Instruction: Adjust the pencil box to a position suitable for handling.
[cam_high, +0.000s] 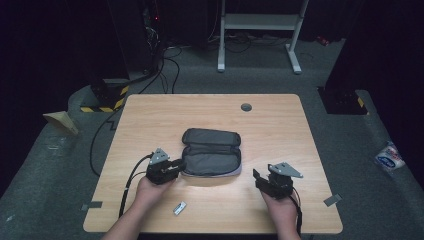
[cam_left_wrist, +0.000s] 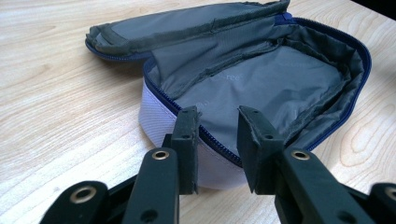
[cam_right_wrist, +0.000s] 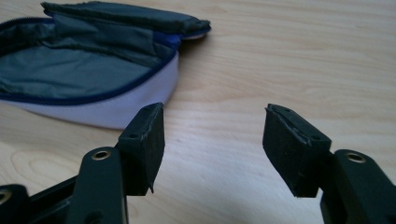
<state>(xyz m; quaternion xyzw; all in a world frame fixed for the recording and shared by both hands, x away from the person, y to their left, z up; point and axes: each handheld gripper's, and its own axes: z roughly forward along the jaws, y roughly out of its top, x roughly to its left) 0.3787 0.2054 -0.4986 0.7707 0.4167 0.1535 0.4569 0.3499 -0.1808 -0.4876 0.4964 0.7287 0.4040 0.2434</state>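
A grey zip pouch (cam_high: 211, 152) lies open in the middle of the wooden table (cam_high: 150, 115), lid folded back, grey lining and blue zip showing. My left gripper (cam_high: 181, 165) sits at its left near corner. In the left gripper view the jaws (cam_left_wrist: 218, 126) stand a little apart on either side of the pouch's (cam_left_wrist: 261, 79) white side wall and zip rim, with no pad pressing on it. My right gripper (cam_high: 257, 177) is off the pouch's right end. Its jaws (cam_right_wrist: 212, 126) are wide apart over bare wood, and the pouch (cam_right_wrist: 70, 70) lies beyond them to the left.
A small white and silver item (cam_high: 180, 208) lies near the table's front edge between my forearms. A grey cable grommet (cam_high: 246, 107) sits at the back. Beyond the table are a white stand's legs (cam_high: 295, 60), cables and a yellow-black block (cam_high: 107, 97) on the floor.
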